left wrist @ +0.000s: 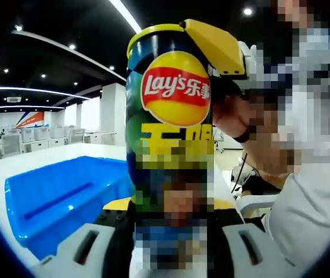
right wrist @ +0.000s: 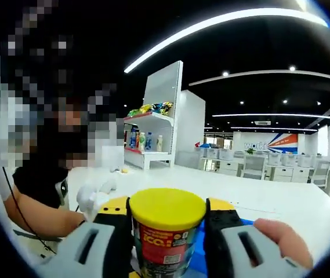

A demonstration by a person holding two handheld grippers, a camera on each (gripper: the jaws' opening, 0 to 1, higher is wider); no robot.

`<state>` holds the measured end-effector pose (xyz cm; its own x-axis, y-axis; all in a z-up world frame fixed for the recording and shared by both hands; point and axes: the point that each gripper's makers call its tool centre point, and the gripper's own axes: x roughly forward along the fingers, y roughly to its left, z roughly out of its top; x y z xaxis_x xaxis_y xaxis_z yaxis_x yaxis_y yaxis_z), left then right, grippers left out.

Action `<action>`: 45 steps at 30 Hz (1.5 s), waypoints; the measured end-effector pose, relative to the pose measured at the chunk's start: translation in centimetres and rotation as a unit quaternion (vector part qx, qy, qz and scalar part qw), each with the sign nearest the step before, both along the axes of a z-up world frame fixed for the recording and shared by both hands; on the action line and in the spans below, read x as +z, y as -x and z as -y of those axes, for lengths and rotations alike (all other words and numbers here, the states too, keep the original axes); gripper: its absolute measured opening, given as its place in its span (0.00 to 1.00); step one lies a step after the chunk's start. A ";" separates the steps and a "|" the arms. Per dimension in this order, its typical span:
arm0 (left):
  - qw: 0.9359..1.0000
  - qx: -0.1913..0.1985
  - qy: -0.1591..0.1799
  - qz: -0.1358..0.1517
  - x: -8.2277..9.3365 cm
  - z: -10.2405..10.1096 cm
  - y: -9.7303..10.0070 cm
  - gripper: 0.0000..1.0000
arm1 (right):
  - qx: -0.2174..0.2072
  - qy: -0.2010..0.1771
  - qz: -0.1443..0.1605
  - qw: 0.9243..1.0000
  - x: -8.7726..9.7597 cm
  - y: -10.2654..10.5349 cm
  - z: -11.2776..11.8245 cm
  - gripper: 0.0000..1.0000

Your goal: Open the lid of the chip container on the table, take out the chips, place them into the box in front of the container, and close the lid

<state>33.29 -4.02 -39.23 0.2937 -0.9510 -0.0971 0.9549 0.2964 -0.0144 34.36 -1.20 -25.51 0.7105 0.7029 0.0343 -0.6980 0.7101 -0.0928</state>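
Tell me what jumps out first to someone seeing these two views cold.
In the left gripper view, a tall Lay's chip container stands held in the left gripper, with the right gripper's yellow jaw at its top rim. Behind it to the left lies a bright blue box on the white table. In the right gripper view, the container's yellow lid sits between the right gripper jaws.
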 end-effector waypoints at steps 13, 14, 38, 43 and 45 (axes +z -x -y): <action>1.000 0.001 -0.006 0.002 -0.1 0.1 0.1 0.48 | 0.006 -0.049 -0.042 0.998 0.3 0.0 0.2 0.45; 1.000 0.002 -0.006 0.002 -0.1 0.1 0.1 0.48 | 0.006 -0.045 -0.041 0.998 0.3 0.0 0.2 0.45; 1.000 0.002 -0.008 -0.001 -0.4 -0.1 0.2 0.48 | 0.034 -0.129 -0.117 0.984 0.8 -0.5 1.0 0.46; 1.000 0.003 -0.008 -0.001 -0.5 -0.2 0.1 0.48 | 0.044 -0.148 -0.125 0.980 1.1 0.0 1.0 0.46; 1.000 0.003 -0.010 -0.001 -0.5 -0.2 0.1 0.48 | 0.042 -0.156 -0.121 0.979 1.2 -0.1 1.3 0.46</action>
